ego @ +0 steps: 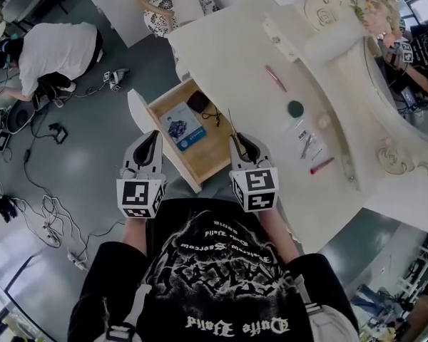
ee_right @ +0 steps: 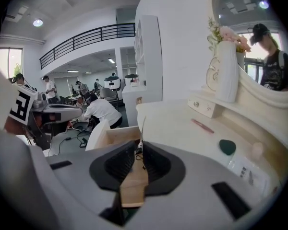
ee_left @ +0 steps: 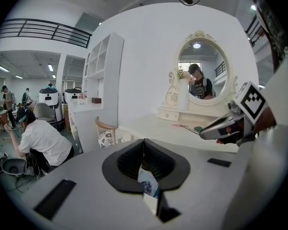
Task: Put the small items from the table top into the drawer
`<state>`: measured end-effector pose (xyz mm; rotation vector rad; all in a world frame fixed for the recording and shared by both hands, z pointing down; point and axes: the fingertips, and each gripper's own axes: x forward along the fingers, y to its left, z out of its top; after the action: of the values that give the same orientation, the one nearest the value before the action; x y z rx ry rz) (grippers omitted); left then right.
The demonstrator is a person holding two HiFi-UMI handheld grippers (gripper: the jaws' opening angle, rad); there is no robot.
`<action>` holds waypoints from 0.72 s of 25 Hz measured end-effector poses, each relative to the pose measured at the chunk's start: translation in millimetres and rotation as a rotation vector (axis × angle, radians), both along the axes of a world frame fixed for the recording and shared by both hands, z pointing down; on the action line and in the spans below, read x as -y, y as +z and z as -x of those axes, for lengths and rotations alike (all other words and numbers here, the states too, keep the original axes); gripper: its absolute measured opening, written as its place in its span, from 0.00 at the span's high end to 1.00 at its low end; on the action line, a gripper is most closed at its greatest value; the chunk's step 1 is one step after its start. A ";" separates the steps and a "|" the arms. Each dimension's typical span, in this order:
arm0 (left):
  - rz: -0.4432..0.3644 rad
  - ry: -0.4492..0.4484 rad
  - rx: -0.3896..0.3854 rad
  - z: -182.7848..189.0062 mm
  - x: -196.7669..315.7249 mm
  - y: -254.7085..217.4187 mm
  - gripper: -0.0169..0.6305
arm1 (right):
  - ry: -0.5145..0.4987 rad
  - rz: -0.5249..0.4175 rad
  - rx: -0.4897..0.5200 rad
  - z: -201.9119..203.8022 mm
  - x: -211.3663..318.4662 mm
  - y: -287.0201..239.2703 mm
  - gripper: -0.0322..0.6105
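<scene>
Your left gripper (ego: 153, 135) pinched closed, empty, at the open drawer's (ego: 203, 155) front, your right gripper (ego: 235, 138) clamped on a thin stick (ego: 230, 122), blue booklet (ego: 180, 125) inside drawer

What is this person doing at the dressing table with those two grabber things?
A person is clearing small items off a white table into its open drawer, using a gripper in each hand. The drawer holds a blue booklet and a dark item. The right gripper is at the drawer, pinching a thin stick. The left gripper is shut and empty. A pink pen, a green disc, a packet and a red stick lie on the table.
</scene>
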<state>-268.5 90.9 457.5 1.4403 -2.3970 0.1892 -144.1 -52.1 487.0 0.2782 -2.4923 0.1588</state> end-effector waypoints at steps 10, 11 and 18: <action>-0.009 0.068 -0.019 21.1 -8.3 3.9 0.95 | -0.003 0.009 -0.056 21.7 -22.4 19.4 0.85; -0.010 0.072 -0.018 22.8 -7.9 3.5 0.95 | -0.007 0.008 -0.058 23.9 -23.4 20.3 0.85; 0.005 0.041 -0.019 32.2 -10.3 3.5 0.95 | -0.074 0.023 -0.074 46.3 -32.1 26.7 0.85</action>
<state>-300.7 101.3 461.0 1.4839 -2.3515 0.1906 -190.4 -20.0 513.7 0.1793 -2.4219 0.1437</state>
